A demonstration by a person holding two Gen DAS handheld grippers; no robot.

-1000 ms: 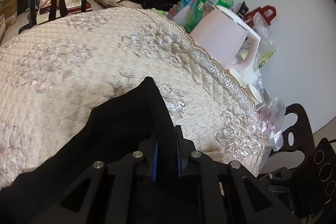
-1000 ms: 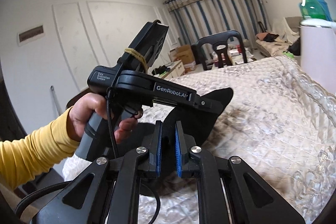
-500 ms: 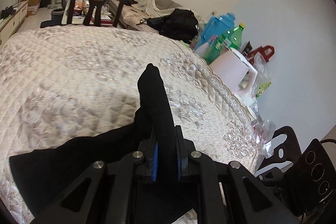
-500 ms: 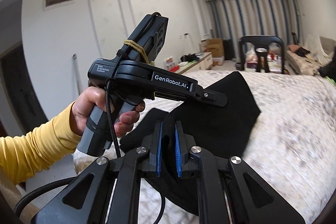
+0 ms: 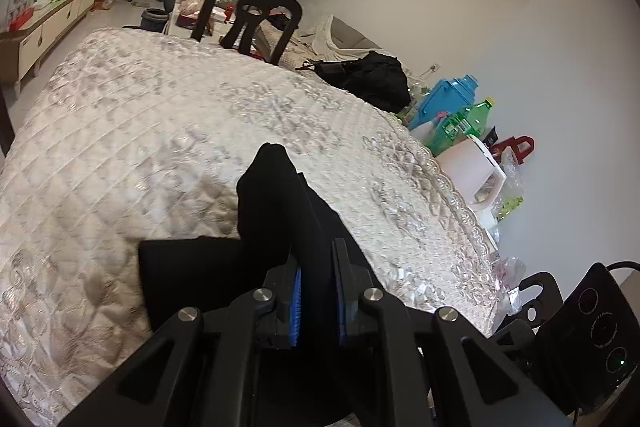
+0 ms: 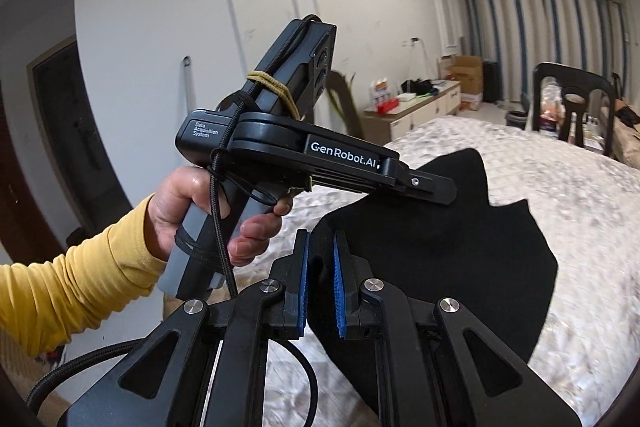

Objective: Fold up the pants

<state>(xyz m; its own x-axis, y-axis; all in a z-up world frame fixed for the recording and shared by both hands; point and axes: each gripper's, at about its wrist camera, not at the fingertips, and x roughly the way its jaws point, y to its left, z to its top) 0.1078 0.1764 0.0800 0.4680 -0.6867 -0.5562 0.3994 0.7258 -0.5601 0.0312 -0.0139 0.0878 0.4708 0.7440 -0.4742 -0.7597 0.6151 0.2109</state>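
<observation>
The black pants (image 5: 280,211) hang lifted over a table with a cream quilted cloth (image 5: 160,131). My left gripper (image 5: 318,267) is shut on a bunched edge of the pants, which sticks up between its blue pads. In the right wrist view my right gripper (image 6: 320,263) is shut on another edge of the pants (image 6: 460,251), and the cloth spreads out to the right of it above the table. The left gripper's body (image 6: 320,159), held by a hand with a yellow sleeve (image 6: 72,287), is just left of and above the right gripper.
A black chair (image 5: 252,15) stands at the table's far end. Bottles (image 5: 460,123), a blue container and a pink box (image 5: 472,163) crowd the right side by the wall. A low cabinet (image 6: 416,107) and striped curtains (image 6: 532,23) are at the back.
Both grippers have swung sideways across the table with the pants still held. The pants now stand up more bunched, and the view has turned toward the chair and curtains.
</observation>
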